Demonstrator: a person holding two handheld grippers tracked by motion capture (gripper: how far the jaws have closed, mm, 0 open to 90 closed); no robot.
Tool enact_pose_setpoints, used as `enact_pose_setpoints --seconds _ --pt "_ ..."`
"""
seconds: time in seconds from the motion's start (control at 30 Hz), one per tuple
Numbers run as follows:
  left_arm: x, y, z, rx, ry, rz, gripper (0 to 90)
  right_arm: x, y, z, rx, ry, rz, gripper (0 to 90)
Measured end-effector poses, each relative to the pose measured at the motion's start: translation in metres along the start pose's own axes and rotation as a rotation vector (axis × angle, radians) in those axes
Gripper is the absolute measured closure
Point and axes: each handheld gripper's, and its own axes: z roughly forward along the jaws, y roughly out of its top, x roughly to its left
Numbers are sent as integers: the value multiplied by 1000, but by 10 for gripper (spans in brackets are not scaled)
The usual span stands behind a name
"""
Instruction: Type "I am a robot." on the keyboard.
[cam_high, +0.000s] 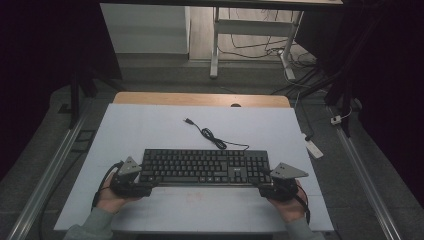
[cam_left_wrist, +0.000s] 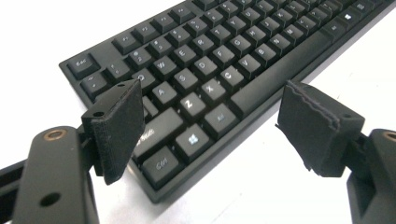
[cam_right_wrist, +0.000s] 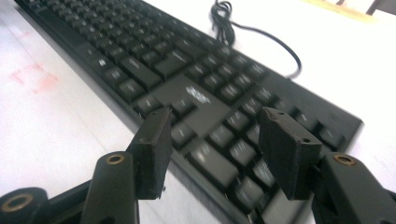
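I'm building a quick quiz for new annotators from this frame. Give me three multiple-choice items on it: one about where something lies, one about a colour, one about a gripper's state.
1. Where does the keyboard's loose cable lie?
A. On the white board beyond the keyboard's far edge
B. Under the person's left hand
C. Hanging off the near table edge

2. What colour is the keyboard?
A. White
B. Black
C. Silver

3. How do the left gripper's jaws stand?
A. Shut on the cable
B. Shut on a keycap
C. Open, astride the keyboard's near left corner

Answers:
1 A: the cable curls across the white board behind the keyboard, plug end free.
2 B: case and keys are black in every view.
3 C: the left gripper shows a wide gap between its pads, with the Ctrl corner between them; the right gripper is likewise open at the other end.
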Motion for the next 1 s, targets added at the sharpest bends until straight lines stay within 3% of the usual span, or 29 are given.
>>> enact_pose_setpoints --seconds 0.27,1.0 --pt "2 -13 -9 -11 17 -3 230 -7 -16 -18 -10 -9 6 428" --pt "5 -14 -9 -21 25 1 226 -5 -15 -15 -25 11 -16 427"
